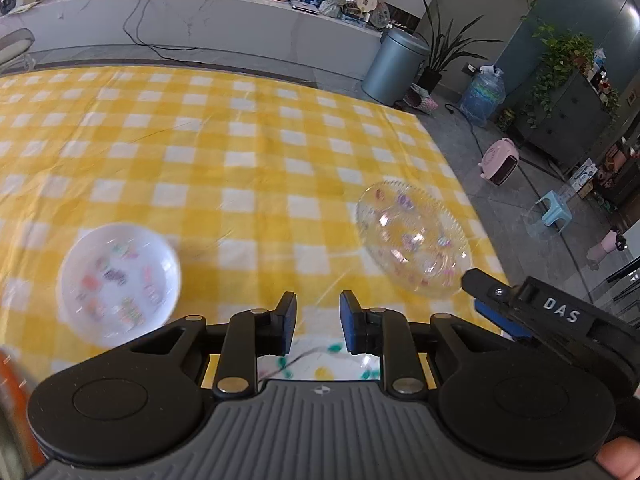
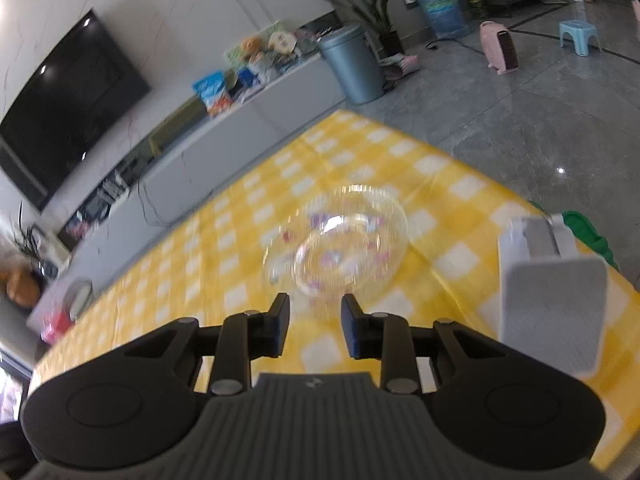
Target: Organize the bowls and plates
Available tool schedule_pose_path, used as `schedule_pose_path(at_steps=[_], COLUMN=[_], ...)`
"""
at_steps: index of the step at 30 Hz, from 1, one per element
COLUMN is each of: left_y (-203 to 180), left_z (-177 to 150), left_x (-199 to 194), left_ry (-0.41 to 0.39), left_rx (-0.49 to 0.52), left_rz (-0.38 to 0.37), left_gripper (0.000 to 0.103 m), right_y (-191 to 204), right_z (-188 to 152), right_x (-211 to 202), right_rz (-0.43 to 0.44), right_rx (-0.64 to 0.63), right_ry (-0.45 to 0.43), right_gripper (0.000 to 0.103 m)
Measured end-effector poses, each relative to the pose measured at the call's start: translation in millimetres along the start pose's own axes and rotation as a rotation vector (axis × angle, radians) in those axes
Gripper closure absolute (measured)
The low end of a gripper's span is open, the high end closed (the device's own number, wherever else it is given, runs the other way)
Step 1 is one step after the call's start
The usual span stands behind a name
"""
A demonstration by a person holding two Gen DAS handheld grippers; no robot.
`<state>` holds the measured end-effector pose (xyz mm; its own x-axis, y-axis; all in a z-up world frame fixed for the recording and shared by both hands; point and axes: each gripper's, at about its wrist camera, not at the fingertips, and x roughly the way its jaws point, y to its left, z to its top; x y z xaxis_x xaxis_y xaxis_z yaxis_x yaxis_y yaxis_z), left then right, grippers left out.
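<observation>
Grippers, left and right, both with fingers spread, holding nothing. White bowl near left, clear bowl right, on yellow checked cloth.

Left gripper over yellow checked tablecloth, jaws apart, nothing between them. White bowl at left, clear glass plate at right; right gripper just beside the plate's near rim.

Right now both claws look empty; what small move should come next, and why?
Probably bring the right claw forward to the near rim of the clear glass dish. Both claws are open with nothing between the pads, and that dish lies just ahead, apart from the white bowl.
</observation>
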<state>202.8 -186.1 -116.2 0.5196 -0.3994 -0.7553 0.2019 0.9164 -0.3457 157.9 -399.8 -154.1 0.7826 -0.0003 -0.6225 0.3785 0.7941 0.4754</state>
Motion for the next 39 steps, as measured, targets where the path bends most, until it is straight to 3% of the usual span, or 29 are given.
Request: schedule_pose_path(at_steps=[8,10,12,20,22,30,39], left_y=[-15,-17,-19,-22,-23,-27,-20], left_z=[23,27,30,37,36,33,38], left_x=[37,48,60,94,98,102,93], left_ry=[0.006,0.002,0.000,0.023,0.023,0.006,-0.004], left_rx=[-0.034,-0.043,-0.048,-0.051,-0.042,-0.007,-0.019], left_rz=[-0.067,-0.083,-0.080,-0.053,-0.047,-0.017,0.018], left_gripper=[0.076,0.069,0.061,0.061,0.064,0.094,0.101], right_y=[-2,-2,-5,-22,-22,-21,-20], right_z=[12,20,30,36,35,34,30], right_x=[30,37,44,66,67,69,72], right_rz=[-0.055,-0.085,-0.113,-0.150,-0.150,-0.137,-0.125], right_rx=[-0.020,-0.046,-0.062,-0.010,-0.007,0.000,0.003], right_ry=[0.006,-0.017,-0.040,-0.008,-0.006,0.000,0.012], right_gripper=[0.075,0.075,0.075,0.074,0.073,0.070,0.069])
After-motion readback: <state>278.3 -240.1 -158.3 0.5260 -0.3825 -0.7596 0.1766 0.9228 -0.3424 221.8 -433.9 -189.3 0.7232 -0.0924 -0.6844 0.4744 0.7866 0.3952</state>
